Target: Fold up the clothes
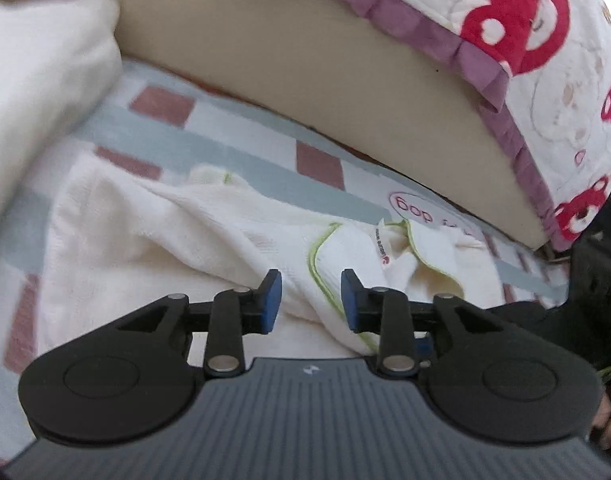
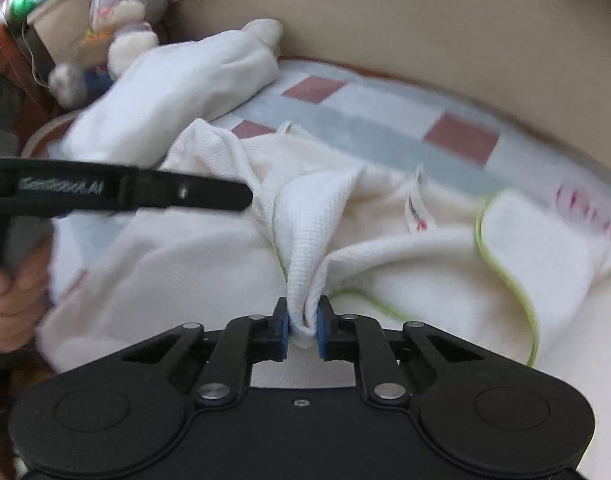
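A cream-white knit garment with lime-green edging lies crumpled on a checked blanket. My left gripper is open just above a green-edged fold of it, with cloth between the blue pads but not pinched. My right gripper is shut on a bunched ridge of the same garment and lifts it slightly. The left gripper's body also shows in the right wrist view, at the left over the garment's far edge, held by a hand.
A beige bed edge or headboard runs behind the blanket, topped by a white quilt with red bears. A white pillow or folded cloth lies at the left. A grey plush rabbit sits at the far left.
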Demonstrator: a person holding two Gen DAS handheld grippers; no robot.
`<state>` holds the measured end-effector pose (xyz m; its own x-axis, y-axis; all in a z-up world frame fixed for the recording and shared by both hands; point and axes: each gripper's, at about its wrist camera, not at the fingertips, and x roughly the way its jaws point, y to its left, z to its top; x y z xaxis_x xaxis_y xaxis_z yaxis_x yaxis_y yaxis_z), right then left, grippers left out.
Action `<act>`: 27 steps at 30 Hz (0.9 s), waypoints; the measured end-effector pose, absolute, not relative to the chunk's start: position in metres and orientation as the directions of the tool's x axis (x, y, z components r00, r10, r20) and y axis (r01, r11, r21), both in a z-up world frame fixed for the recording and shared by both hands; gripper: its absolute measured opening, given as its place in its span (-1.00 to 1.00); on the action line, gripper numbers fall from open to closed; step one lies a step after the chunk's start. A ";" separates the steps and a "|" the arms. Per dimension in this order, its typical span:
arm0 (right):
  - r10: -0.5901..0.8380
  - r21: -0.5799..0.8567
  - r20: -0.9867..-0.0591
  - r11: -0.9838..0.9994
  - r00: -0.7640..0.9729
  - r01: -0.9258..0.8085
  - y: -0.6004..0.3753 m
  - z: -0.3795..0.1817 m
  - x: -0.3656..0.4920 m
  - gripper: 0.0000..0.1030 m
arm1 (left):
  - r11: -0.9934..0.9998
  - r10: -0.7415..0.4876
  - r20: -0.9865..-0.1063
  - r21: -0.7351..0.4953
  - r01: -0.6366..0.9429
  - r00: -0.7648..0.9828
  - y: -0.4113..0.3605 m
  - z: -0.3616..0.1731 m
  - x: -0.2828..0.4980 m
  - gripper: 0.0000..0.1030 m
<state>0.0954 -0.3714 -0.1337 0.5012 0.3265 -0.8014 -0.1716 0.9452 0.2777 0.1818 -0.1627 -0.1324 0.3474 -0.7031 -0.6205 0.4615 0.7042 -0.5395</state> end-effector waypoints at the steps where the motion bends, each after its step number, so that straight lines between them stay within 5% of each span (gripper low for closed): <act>1: 0.329 0.277 -0.799 0.944 0.503 -0.178 -0.374 -0.136 0.093 -0.68 | 0.679 -0.726 -0.613 -0.569 0.464 0.310 -0.167 -0.136 0.183 -0.27; 4: 0.454 0.451 -0.760 0.884 0.465 -0.126 -0.388 -0.149 0.092 -0.63 | 0.688 -0.718 -0.623 -0.563 0.459 0.311 -0.178 -0.145 0.182 -0.18; 5: 0.499 0.509 -0.745 0.854 0.443 -0.108 -0.391 -0.154 0.091 -0.64 | 0.701 -0.705 -0.635 -0.552 0.452 0.317 -0.181 -0.148 0.183 -0.28; 6: 0.540 0.559 -0.729 0.824 0.421 -0.091 -0.394 -0.158 0.090 -0.64 | 0.708 -0.697 -0.638 -0.542 0.453 0.326 -0.182 -0.150 0.184 -0.82; 7: 0.534 0.554 -0.730 0.828 0.425 -0.088 -0.394 -0.157 0.086 -0.64 | 0.717 -0.688 -0.642 -0.528 0.456 0.338 -0.184 -0.151 0.184 -0.85; 12: 0.322 0.377 -0.719 0.925 0.616 -0.044 -0.407 -0.118 0.051 -0.62 | 0.758 -0.637 -0.605 -0.377 0.532 0.478 -0.180 -0.123 0.168 -0.85; 14: 0.215 0.300 -0.691 0.954 0.690 0.003 -0.419 -0.103 0.038 -0.38 | 0.746 -0.648 -0.605 -0.378 0.549 0.464 -0.182 -0.120 0.168 -0.85; 20: -0.055 -0.050 -0.746 0.998 0.664 0.027 -0.424 -0.121 0.047 -0.10 | 0.722 -0.667 -0.622 -0.406 0.560 0.409 -0.195 -0.123 0.168 -0.68; 21: -0.077 -0.075 -0.757 0.997 0.649 0.030 -0.424 -0.129 0.052 -0.13 | 0.711 -0.678 -0.623 -0.421 0.563 0.391 -0.197 -0.125 0.168 -0.58; 22: -0.093 -0.093 -0.769 0.995 0.633 0.032 -0.425 -0.136 0.058 -0.73 | 0.702 -0.680 -0.632 -0.417 0.577 0.372 -0.200 -0.126 0.168 -0.57; 23: -0.114 -0.105 -0.769 0.993 0.629 0.051 -0.426 -0.137 0.061 -0.94 | 0.709 -0.661 -0.648 -0.375 0.598 0.378 -0.203 -0.125 0.166 -0.61; 24: -0.136 -0.112 -0.757 0.991 0.639 0.079 -0.428 -0.128 0.056 -0.93 | 0.715 -0.640 -0.662 -0.326 0.618 0.391 -0.206 -0.123 0.164 -0.85; 27: -0.206 -0.149 -0.724 0.978 0.659 0.143 -0.430 -0.097 0.031 -0.93 | 0.742 -0.540 -0.671 -0.094 0.664 0.508 -0.213 -0.107 0.154 -0.85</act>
<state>0.0312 -0.4303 -0.0970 0.6586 -0.2064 -0.7237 0.1427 0.9785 -0.1492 0.1542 -0.2127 -0.1074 0.5080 -0.5401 -0.6710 0.6640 0.7418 -0.0944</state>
